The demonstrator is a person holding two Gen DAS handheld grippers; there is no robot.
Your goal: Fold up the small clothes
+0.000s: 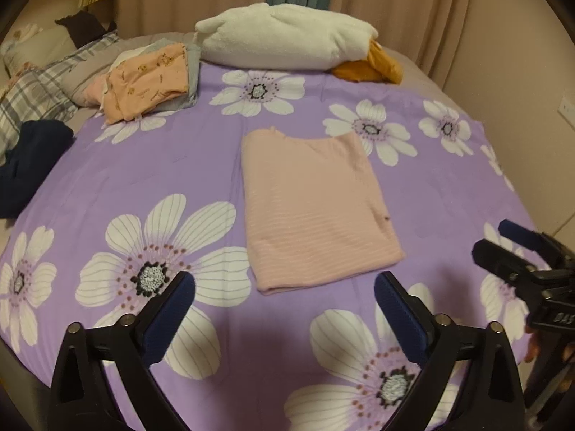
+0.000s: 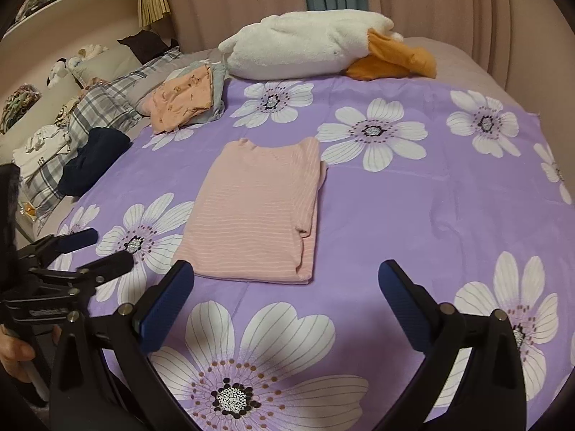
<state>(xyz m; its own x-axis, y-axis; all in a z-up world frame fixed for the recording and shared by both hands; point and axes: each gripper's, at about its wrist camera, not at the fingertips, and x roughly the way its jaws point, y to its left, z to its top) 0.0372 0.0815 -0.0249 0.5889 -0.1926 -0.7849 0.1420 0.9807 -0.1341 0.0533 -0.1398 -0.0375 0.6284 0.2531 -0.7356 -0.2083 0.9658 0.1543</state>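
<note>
Under me spreads the purple bedspread printed with big white daisies (image 1: pixel 151 165), and across its far edge lies the long white plush pillow with an orange end (image 1: pixel 284 41). To the left of that sits a small stack of folded clothes topped by a peach printed piece (image 1: pixel 147 82), and a dark navy garment (image 1: pixel 25 158) is bunched at the left edge. In the middle lies the pale pink striped top (image 1: pixel 309 208), flat, sleeves tucked in, a long neat rectangle.

I judge that it needs one more fold, hem to neck. To do that well, I should take the two near corners together, lift evenly, and lay the hem square on the neckline without dragging the layers underneath.

My left gripper (image 1: pixel 284 309) and right gripper (image 2: pixel 285 300) both tilt down toward the bedspread just short of the hem, jaws spread wide, holding nothing.
</note>
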